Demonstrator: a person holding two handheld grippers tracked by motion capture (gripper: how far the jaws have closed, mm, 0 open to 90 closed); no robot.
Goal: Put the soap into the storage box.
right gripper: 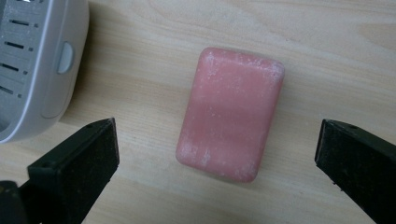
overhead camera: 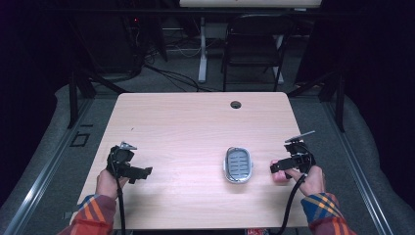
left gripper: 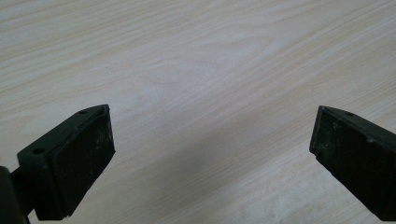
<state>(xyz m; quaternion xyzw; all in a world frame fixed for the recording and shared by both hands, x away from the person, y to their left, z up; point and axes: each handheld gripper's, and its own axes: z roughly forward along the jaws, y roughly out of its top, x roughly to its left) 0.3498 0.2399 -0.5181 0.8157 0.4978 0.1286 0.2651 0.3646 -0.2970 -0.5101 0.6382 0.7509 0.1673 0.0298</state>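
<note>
A pink bar of soap (right gripper: 231, 114) lies flat on the wooden table, between and just beyond the wide-apart jaws of my right gripper (right gripper: 217, 149), which is open and hovers over it. In the high view the soap (overhead camera: 279, 172) peeks out under the right gripper (overhead camera: 281, 167) near the table's right edge. A grey slotted soap dish (overhead camera: 238, 165) sits just left of it; its rim (right gripper: 44, 60) shows at the top left of the right gripper view. My left gripper (overhead camera: 142, 172) is open over bare wood at the table's left, its jaws (left gripper: 212, 144) holding nothing.
The light wooden table (overhead camera: 195, 132) has a round cable hole (overhead camera: 236, 104) near its far edge. A black folding chair (overhead camera: 254, 49) and a desk leg stand on the floor beyond it. The person's plaid-sleeved forearms enter from the bottom.
</note>
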